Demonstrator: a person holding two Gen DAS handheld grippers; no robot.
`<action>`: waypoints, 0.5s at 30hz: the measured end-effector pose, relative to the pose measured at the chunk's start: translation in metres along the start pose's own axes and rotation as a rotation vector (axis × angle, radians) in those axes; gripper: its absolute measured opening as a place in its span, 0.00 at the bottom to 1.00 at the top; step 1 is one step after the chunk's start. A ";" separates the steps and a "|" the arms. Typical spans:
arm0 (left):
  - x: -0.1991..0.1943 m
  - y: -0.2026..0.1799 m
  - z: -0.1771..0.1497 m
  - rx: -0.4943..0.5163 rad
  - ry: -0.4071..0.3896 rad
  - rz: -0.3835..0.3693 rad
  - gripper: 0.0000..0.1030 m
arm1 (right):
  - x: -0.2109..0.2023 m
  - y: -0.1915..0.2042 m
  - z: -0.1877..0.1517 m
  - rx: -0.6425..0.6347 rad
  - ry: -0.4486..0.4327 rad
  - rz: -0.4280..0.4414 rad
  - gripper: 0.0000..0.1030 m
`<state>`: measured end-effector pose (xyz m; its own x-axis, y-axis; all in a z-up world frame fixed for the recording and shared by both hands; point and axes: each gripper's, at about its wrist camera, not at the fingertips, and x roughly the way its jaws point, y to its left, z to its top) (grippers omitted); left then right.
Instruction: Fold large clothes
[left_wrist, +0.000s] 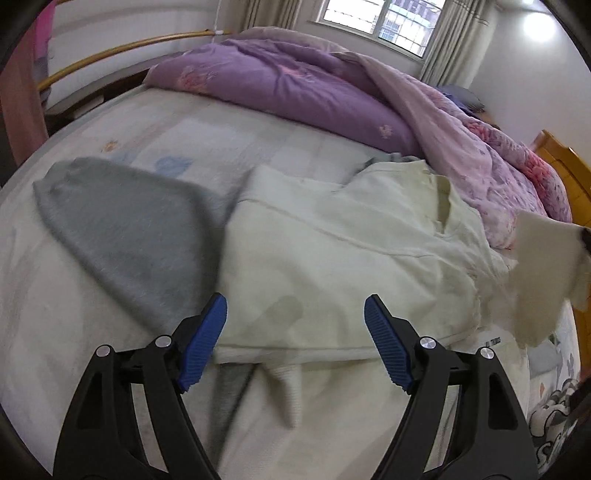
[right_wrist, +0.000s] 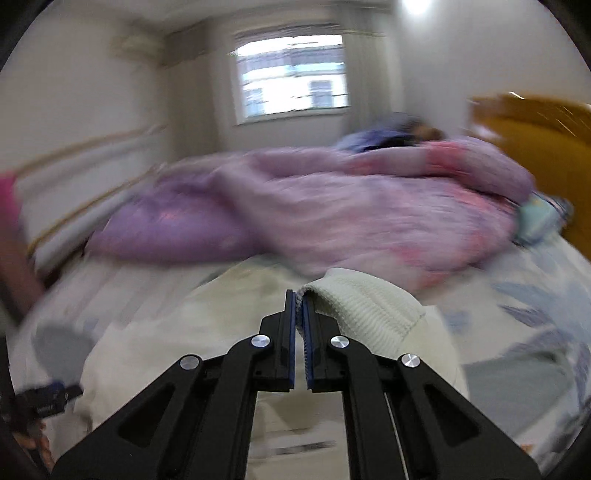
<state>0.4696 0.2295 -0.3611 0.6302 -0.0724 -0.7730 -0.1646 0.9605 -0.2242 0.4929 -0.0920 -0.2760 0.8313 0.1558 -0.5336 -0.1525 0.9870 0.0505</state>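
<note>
A large cream garment (left_wrist: 351, 258) with a grey lining (left_wrist: 122, 232) lies spread on the bed. My left gripper (left_wrist: 295, 317) is open and empty, just above the garment's near hem. My right gripper (right_wrist: 299, 314) is shut on the garment's ribbed cream cuff (right_wrist: 365, 310) and holds it lifted above the garment's body (right_wrist: 166, 332). The lifted sleeve shows at the right edge of the left wrist view (left_wrist: 546, 266). The right wrist view is blurred by motion.
A bunched purple and pink quilt (left_wrist: 295, 85) lies along the far side of the bed. A pale patterned sheet (left_wrist: 166, 129) covers the mattress. A wooden headboard (left_wrist: 565, 170) is at the right. A window (right_wrist: 291, 81) is in the far wall.
</note>
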 end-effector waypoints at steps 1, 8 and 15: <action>0.000 0.005 -0.003 -0.005 0.003 0.003 0.75 | 0.014 0.023 -0.009 -0.023 0.041 0.029 0.03; 0.005 0.019 -0.014 -0.007 0.035 -0.004 0.75 | 0.091 0.089 -0.084 -0.061 0.339 0.181 0.13; 0.002 0.006 -0.008 -0.011 0.012 -0.031 0.78 | 0.048 0.048 -0.086 0.088 0.332 0.358 0.54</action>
<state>0.4637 0.2333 -0.3691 0.6256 -0.1052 -0.7730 -0.1538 0.9548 -0.2545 0.4797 -0.0407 -0.3716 0.5180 0.4788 -0.7088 -0.3395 0.8757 0.3434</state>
